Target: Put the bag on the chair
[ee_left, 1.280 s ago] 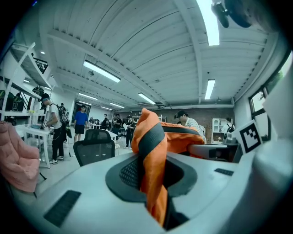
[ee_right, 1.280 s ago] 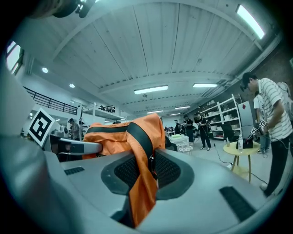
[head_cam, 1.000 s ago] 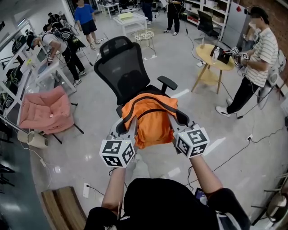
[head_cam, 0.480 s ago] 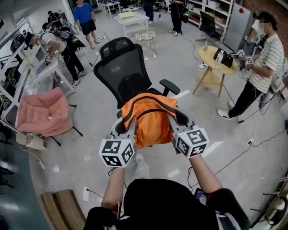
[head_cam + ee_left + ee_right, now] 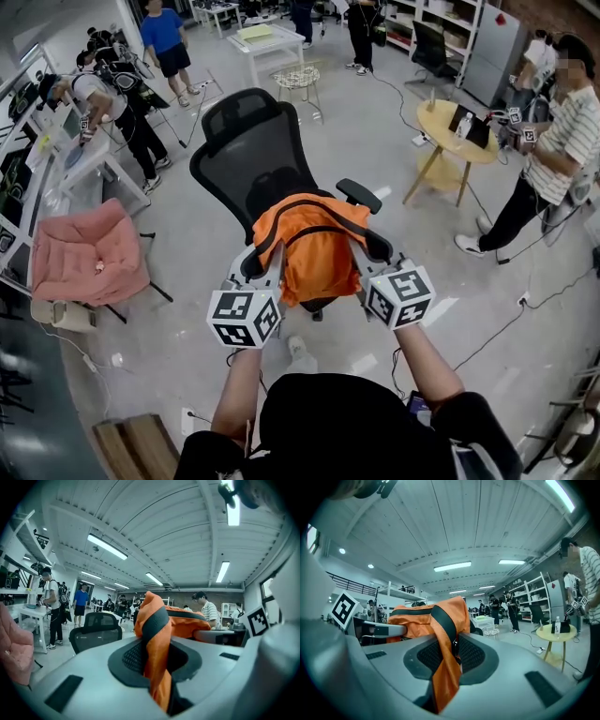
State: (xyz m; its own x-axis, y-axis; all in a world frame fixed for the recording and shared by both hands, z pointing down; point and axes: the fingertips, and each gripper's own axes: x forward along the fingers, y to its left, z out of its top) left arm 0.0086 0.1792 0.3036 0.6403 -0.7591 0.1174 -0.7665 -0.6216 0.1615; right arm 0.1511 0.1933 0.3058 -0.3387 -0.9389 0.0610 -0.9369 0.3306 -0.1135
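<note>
- Now the left gripper (image 5: 265, 255) is pinching an orange fold of the bag (image 5: 317, 253) tight between its fingers (image 5: 84, 667).
- The right gripper (image 5: 364, 251) is clamping the bag's opposite edge likewise.
- The bag is hanging between both sets of fingers, with the black mesh chair (image 5: 251, 150) standing just beyond and beneath them.

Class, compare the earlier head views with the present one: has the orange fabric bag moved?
Yes. The orange fabric bag has been carried forward, towards the black mesh office chair, whose backrest and armrest now lie nearer to the bag in the head view.
</note>
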